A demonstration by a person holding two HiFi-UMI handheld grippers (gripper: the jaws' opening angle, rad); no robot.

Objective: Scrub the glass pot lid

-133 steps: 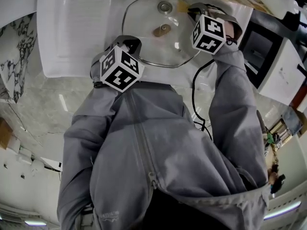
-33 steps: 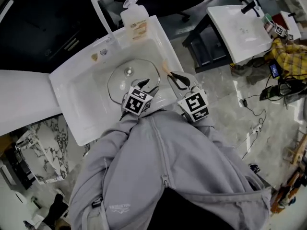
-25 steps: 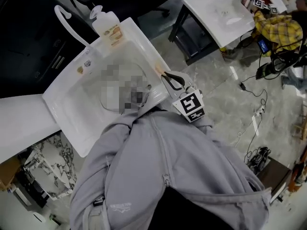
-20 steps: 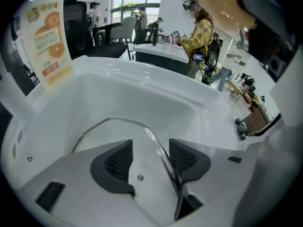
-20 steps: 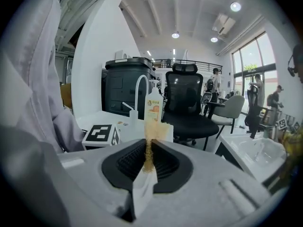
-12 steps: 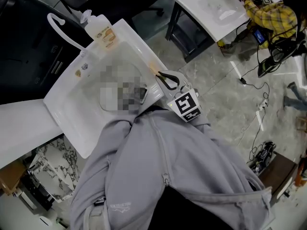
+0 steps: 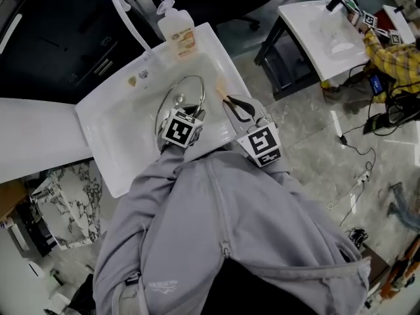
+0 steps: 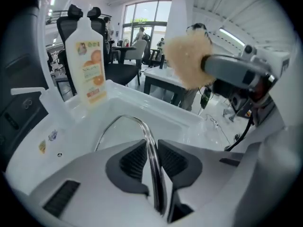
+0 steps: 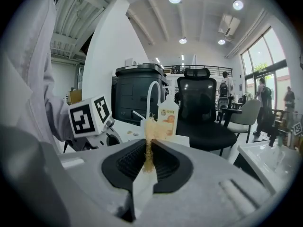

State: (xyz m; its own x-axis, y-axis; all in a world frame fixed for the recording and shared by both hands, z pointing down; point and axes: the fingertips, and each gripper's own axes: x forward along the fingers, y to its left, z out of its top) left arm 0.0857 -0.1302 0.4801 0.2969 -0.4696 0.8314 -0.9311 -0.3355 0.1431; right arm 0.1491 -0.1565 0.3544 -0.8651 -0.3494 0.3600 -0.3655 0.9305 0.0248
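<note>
In sink, left hand-held gripper just closed on lid rim

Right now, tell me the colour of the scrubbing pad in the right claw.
Pale tan, straw-like; the fibrous scrubbing pad shows best in the left gripper view.

The sink is glossy white, and so is the curved tap. The glass pot lid is clear, with a silvery rim and knob. The sponge is a pale, fuzzy tan. The soap bottle is milky white with an orange-printed label. The marker cubes show black square patterns on white, and the fingers are ribbed black set in light grey. The jacket is plain grey, the floor is pale veined marble, and the office chair is black
</note>
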